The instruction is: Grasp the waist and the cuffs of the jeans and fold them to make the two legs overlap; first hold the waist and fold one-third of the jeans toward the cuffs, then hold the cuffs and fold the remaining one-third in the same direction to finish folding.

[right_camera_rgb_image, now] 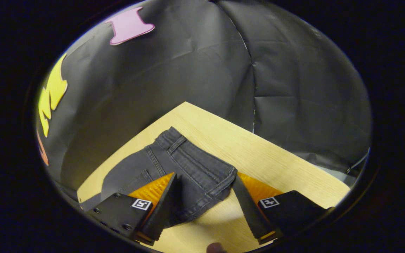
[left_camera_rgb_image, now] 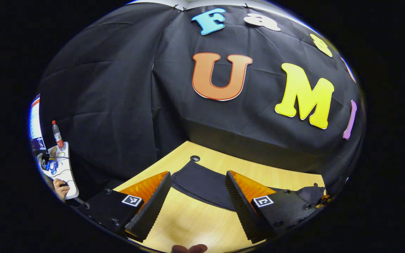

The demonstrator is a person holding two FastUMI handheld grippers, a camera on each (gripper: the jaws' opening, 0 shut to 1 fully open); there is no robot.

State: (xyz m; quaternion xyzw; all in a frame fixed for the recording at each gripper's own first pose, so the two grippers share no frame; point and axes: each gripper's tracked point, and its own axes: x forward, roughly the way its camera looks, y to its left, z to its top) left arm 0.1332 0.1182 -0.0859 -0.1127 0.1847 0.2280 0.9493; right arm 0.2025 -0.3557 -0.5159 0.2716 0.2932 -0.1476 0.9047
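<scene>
In the left gripper view, at the far left edge, a white side desk [left_camera_rgb_image: 63,168] is carrying a clear plastic bottle with a red cap [left_camera_rgb_image: 57,135], and a person's hand [left_camera_rgb_image: 60,187] is resting on that desk. Moving right, the left gripper [left_camera_rgb_image: 197,203] is hovering over the pale wooden table [left_camera_rgb_image: 188,221] with its two fingers spread wide apart, nothing between them. Beyond its fingertips, one dark leg end of the dark grey denim jeans [left_camera_rgb_image: 202,184] is lying flat on the table, near a small round hole [left_camera_rgb_image: 195,158] in the tabletop. Whether this end is the cuff cannot be told for certain.

In the right gripper view, the jeans [right_camera_rgb_image: 188,168] are lying flat on the table [right_camera_rgb_image: 258,154], the waistband with its belt loop pointing toward the far corner. The right gripper [right_camera_rgb_image: 204,207] is also standing open, its fingers straddling the waist end of the jeans, just above the cloth; whether they are touching it cannot be told.
</scene>
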